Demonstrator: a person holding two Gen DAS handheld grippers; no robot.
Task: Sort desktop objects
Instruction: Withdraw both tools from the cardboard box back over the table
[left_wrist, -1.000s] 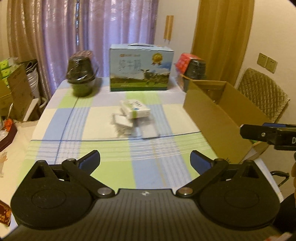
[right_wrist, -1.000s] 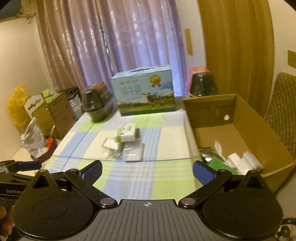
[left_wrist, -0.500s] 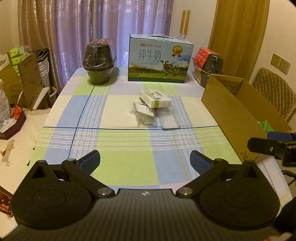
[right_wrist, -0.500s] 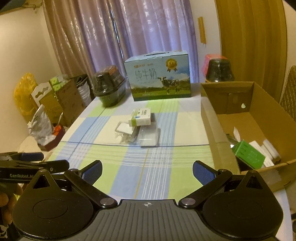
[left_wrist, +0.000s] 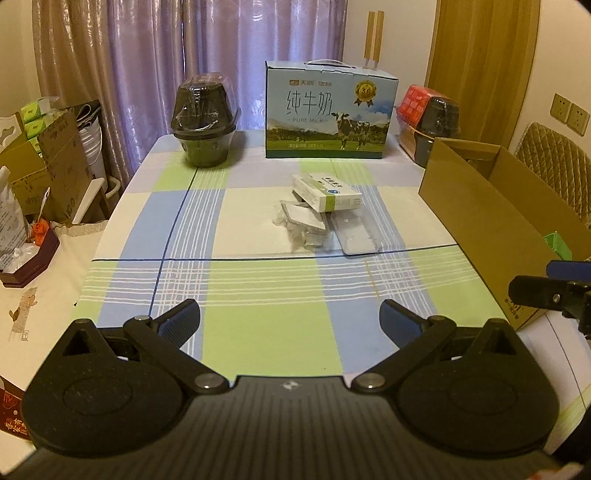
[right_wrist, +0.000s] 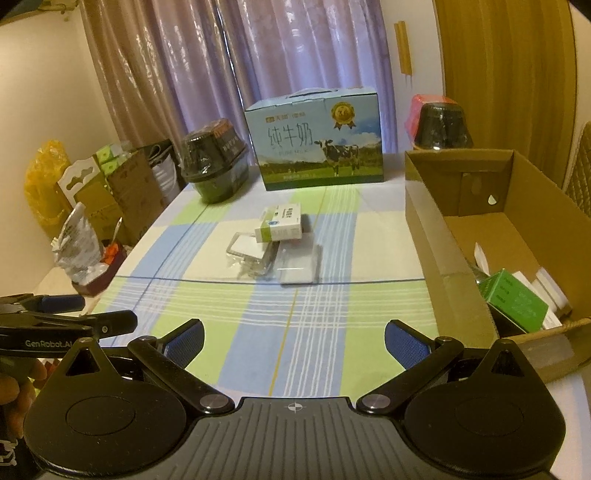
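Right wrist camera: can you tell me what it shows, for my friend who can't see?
The open right gripper hovers over a checked tablecloth, empty. Ahead lies a small white-and-green box on flat clear packets; a cardboard box with a green carton sits right.

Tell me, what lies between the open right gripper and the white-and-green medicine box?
Only bare checked tablecloth between right gripper and medicine box, per the right wrist view.
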